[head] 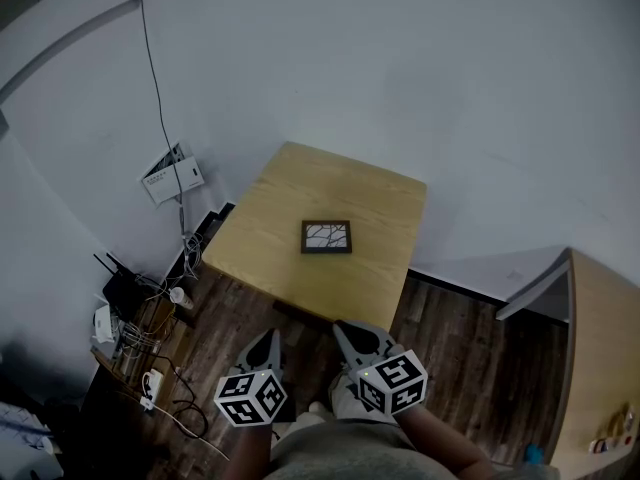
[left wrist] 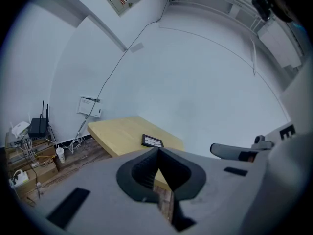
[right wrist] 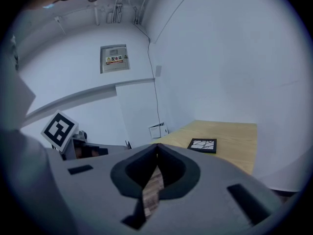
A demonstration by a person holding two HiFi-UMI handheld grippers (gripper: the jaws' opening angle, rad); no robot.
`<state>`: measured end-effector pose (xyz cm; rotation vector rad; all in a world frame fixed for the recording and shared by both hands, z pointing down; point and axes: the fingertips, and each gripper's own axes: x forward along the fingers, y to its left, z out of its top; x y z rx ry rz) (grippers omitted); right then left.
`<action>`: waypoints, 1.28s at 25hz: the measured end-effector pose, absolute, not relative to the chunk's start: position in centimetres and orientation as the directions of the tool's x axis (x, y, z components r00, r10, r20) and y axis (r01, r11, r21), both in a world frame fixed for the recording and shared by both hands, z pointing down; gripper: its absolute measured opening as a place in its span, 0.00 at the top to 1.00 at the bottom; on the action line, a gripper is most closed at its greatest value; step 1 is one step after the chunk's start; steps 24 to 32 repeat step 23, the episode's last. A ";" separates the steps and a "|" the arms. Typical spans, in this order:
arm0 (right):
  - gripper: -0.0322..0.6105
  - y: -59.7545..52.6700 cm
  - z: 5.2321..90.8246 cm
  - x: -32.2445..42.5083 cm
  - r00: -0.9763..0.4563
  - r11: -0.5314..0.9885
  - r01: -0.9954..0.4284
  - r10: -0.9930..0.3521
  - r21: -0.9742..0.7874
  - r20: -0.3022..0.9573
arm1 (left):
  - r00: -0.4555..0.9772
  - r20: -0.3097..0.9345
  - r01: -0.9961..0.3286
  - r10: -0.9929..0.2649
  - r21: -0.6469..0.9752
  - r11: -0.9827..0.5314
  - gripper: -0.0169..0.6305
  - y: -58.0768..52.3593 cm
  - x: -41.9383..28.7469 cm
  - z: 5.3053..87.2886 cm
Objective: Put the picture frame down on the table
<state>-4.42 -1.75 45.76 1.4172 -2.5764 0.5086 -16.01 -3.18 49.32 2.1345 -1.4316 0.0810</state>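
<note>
The black-rimmed picture frame (head: 326, 236), white with dark branching lines, lies flat on the desk (head: 290, 183), its long axis left-right, while the left gripper (left wrist: 157, 151) and right gripper (right wrist: 156, 147) both have their fingers (right wrist: 171, 166) pressed together, empty.

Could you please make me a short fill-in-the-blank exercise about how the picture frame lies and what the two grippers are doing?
1. The picture frame lies ____ on the table.
2. The jaws of the left gripper are ____, with nothing between them.
3. ____ gripper touches the frame; the right gripper is empty too.
Missing words: flat; shut; neither.
</note>
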 end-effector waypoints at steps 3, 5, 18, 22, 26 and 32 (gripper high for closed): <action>0.95 -2.0 45.8 -4.4 -0.524 0.481 -0.852 -0.798 -0.209 0.299 | 0.431 0.346 -0.866 -0.833 0.417 -0.275 0.97 -3.4 -16.0 49.2; 0.95 -2.2 45.7 -4.3 -0.518 0.475 -0.855 -0.802 -0.209 0.297 | 0.433 0.345 -0.864 -0.833 0.421 -0.275 0.97 -3.5 -16.0 49.2; 0.95 -3.0 45.1 -3.2 -0.496 0.451 -0.867 -0.822 -0.210 0.281 | 0.457 0.337 -0.851 -0.823 0.435 -0.295 0.97 -4.1 -14.8 49.0; 0.95 -3.3 45.1 -3.1 -0.493 0.449 -0.869 -0.825 -0.208 0.278 | 0.460 0.334 -0.847 -0.823 0.442 -0.294 0.97 -4.3 -14.7 49.1; 0.95 -3.4 45.1 -3.1 -0.493 0.449 -0.869 -0.825 -0.207 0.277 | 0.460 0.333 -0.846 -0.823 0.444 -0.294 0.97 -4.4 -14.8 49.1; 0.95 -3.4 45.1 -3.1 -0.493 0.449 -0.869 -0.825 -0.207 0.277 | 0.460 0.333 -0.846 -0.823 0.444 -0.294 0.97 -4.4 -14.8 49.1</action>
